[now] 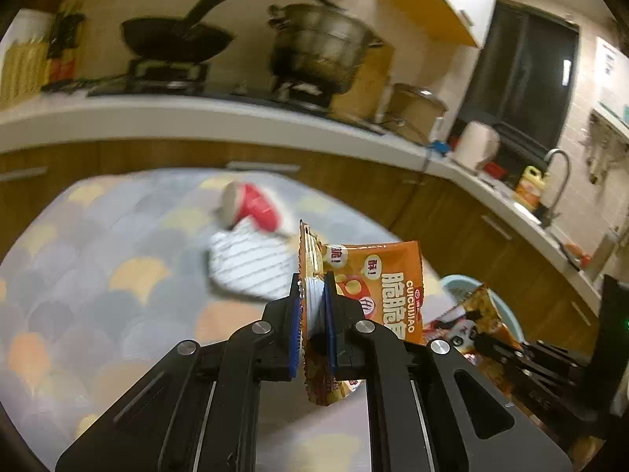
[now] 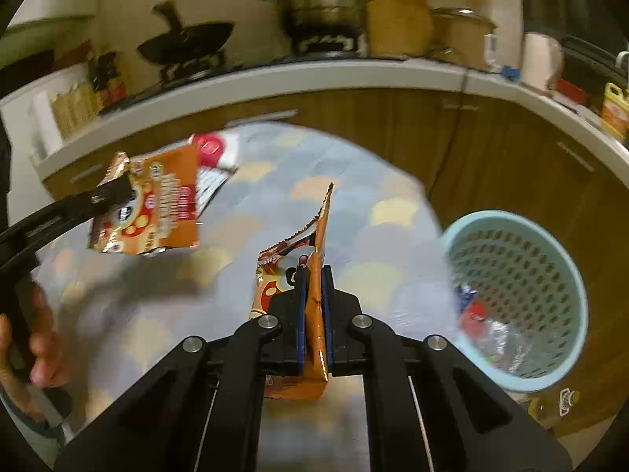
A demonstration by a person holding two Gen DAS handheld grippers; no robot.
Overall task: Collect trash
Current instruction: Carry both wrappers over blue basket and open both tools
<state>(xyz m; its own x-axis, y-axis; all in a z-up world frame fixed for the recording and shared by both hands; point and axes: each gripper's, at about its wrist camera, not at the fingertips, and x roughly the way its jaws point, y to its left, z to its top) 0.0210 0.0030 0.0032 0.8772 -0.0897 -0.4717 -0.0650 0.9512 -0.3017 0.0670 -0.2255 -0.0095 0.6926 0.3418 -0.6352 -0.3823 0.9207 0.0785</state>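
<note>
Left wrist view: the left gripper (image 1: 312, 287) is clamped on an orange snack packet (image 1: 373, 287), pinched by its folded edge between the blue pads, with the printed face hanging clear to the right. The packet is off the floor mat (image 1: 98, 267). Beyond it, on the mat, lie a red-and-white container (image 1: 251, 206) on its side and a white striped wrapper (image 1: 247, 263), the two touching or overlapping; blur prevents a firmer reading. Low right, the rim of a pale blue basket (image 1: 507, 314) shows, with a second orange packet (image 1: 477, 314) in front of it, held by the other tool.

Right wrist view: the right gripper (image 2: 313, 275) is closed on that second orange packet (image 2: 318, 244), gripped edge-on and standing up between the pads. The pale blue basket (image 2: 550, 377) stands just to the right on the mat (image 2: 385, 181), mouth tilted toward the camera. Crumpled wrappers (image 2: 483, 326), red, blue and silver, already lie in its bottom. The left gripper's packet (image 2: 157, 204) hangs at left, well apart from the basket. The red-and-white container (image 2: 210, 149) and striped wrapper (image 2: 210, 187) remain on the mat behind it.

Assessment: collection is partly done. Some trash is binned and two packets are lifted but not yet deposited. At least two items on the mat are uncollected. The right packet appears closest to release.
</note>
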